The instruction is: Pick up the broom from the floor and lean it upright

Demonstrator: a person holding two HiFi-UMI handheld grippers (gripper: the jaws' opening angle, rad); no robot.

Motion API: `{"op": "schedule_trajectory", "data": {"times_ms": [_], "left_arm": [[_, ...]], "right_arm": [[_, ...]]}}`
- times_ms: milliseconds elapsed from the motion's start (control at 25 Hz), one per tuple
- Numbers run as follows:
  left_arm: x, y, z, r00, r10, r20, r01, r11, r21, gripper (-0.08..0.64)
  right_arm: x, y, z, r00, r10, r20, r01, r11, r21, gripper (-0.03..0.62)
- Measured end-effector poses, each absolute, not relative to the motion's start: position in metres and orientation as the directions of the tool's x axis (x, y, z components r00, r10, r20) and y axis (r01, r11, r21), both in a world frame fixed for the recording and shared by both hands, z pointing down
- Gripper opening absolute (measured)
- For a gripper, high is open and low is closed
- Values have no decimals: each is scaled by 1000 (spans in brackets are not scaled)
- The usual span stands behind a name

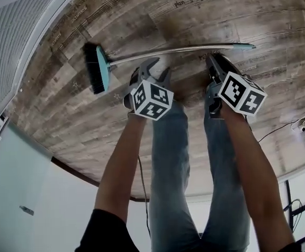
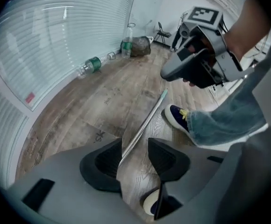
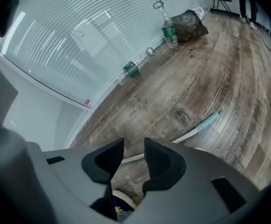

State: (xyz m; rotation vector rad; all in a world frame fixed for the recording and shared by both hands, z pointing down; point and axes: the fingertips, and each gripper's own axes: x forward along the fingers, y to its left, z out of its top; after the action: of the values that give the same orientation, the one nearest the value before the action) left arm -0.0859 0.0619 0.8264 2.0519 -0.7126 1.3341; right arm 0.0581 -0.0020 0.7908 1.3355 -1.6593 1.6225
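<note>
Left claw (image 2: 134,144): hanging spread just above the floor (image 2: 79,120) and pinching nothing. The broom's handle (image 2: 145,120) is running through the gap at lower centre of the left gripper view, close beside one pad, though contact cannot be confirmed.

Right claw (image 3: 134,146): also standing spread and empty. The same handle is showing as a short bright strip between its pads and is emerging at the right toward the teal end cap (image 3: 208,121).

In the head view both claws are pointing down over the shaft at mid-frame, well apart along it, with the person's legs just below. The broom (image 1: 184,50) is lying flat on the floor, with its brush head (image 1: 97,70) at upper left and its cap at upper right.

Handling, as a judgement: the shaft is looking like a thin, stiff metal tube. It is probably light but smooth, so the pads may be slipping or letting it roll. The brush end is likely carrying most of the weight. Two holds spaced along the bare shaft, one nearer the head, should be steadying it best while it is raised.

Writing: the floorboards are carrying printed words – "Plan" (image 1: 180,3) and "activities" (image 3: 230,142) are reading clearly, the rest too faintly.

Farthest back, by the wall, one green-labelled bottle (image 3: 131,69) is lying and another (image 3: 168,29) is standing beside a dark bag (image 3: 188,24). Their labels are not legible.
</note>
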Motion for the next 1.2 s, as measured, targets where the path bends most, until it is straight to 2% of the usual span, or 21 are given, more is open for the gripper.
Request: {"op": "schedule_trajectory", "data": {"times_ms": [160, 280, 480, 640, 720, 1200], "left_arm": [[-79, 72, 886, 316, -93, 944, -607, -785, 126, 169], [-78, 73, 926, 281, -84, 956, -579, -809, 100, 170], [-77, 78, 971, 199, -109, 974, -520, -854, 10, 176], [-76, 83, 976, 198, -120, 973, -481, -877, -10, 174], [-73, 86, 976, 207, -98, 973, -466, -885, 10, 132], [-73, 83, 967, 248, -137, 959, -429, -903, -18, 118]], "right_arm": [[60, 10, 844, -403, -288, 868, -869, -175, -462, 141], [60, 23, 880, -404, -254, 879, -881, -152, -448, 141], [73, 36, 911, -381, -247, 891, -877, -209, -432, 141], [78, 46, 917, -362, -258, 896, -874, -241, -422, 141], [78, 49, 918, -356, -262, 897, -872, -252, -420, 141], [77, 49, 923, -346, -274, 897, -868, -269, -417, 149]]}}
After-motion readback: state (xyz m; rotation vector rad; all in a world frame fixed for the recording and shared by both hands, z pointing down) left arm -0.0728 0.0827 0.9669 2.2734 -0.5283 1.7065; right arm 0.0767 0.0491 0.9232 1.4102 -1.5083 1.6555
